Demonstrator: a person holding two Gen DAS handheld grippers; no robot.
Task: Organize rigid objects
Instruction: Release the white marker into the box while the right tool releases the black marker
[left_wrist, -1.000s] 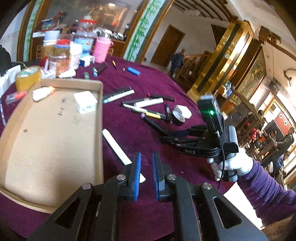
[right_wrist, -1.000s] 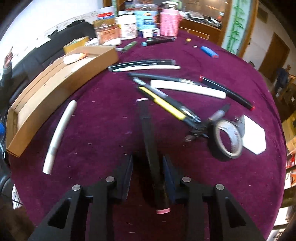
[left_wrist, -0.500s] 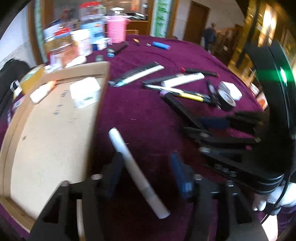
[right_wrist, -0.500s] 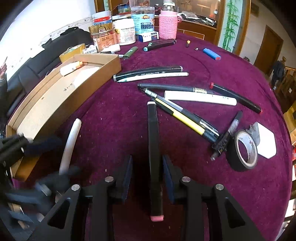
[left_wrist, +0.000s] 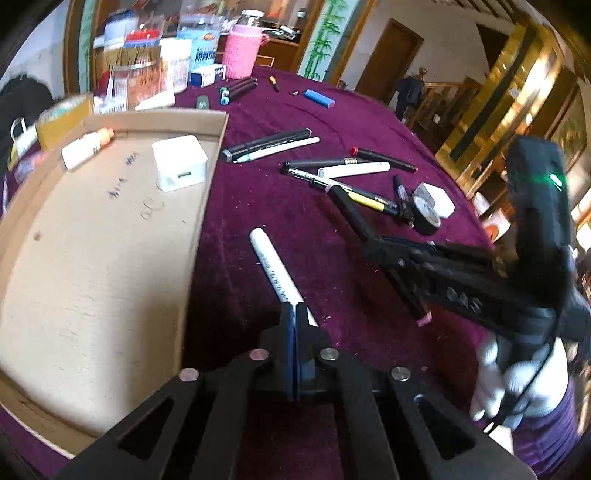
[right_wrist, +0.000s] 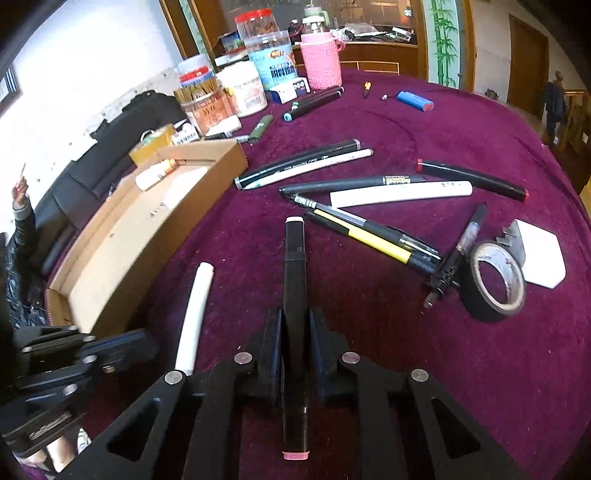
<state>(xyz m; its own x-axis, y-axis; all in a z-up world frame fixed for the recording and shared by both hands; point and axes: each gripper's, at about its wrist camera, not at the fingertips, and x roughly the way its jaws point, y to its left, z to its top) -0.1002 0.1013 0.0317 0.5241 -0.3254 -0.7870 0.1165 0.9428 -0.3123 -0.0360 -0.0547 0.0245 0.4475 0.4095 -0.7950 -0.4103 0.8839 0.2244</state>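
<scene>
A round table (right_wrist: 461, 122) draped in purple cloth carried the clutter; at its left stood a shallow cardboard tray (left_wrist: 92, 258), with a white cube charger (left_wrist: 180, 162) and a small glue bottle (left_wrist: 85, 147) lying at its far end. In the middle of the cloth, markers and pens lay scattered, among them a black-and-yellow pen (right_wrist: 373, 240), and at the right a roll of black tape (right_wrist: 495, 282) sat beside a white wedge (right_wrist: 541, 254).

The right gripper (right_wrist: 295, 332) pinched a black marker (right_wrist: 294, 280) at mid-barrel, the marker running along the fingers with its white end pointing far and its pink end near the camera. The left gripper (left_wrist: 295, 317) had its jaws pressed together over the near end of a white marker (left_wrist: 275, 269) just right of the tray's long wall; whether the marker was truly clamped or only lay beneath the shut fingers could not be told.

Both markers appeared bound for the tray. The left hold, so near the tip, looked liable to pivot, so a level, slow carry over the low wall would serve best, releasing only once the barrel rested flat on the cardboard. The right marker, better balanced, should go in parallel, clear of the charger.
</scene>
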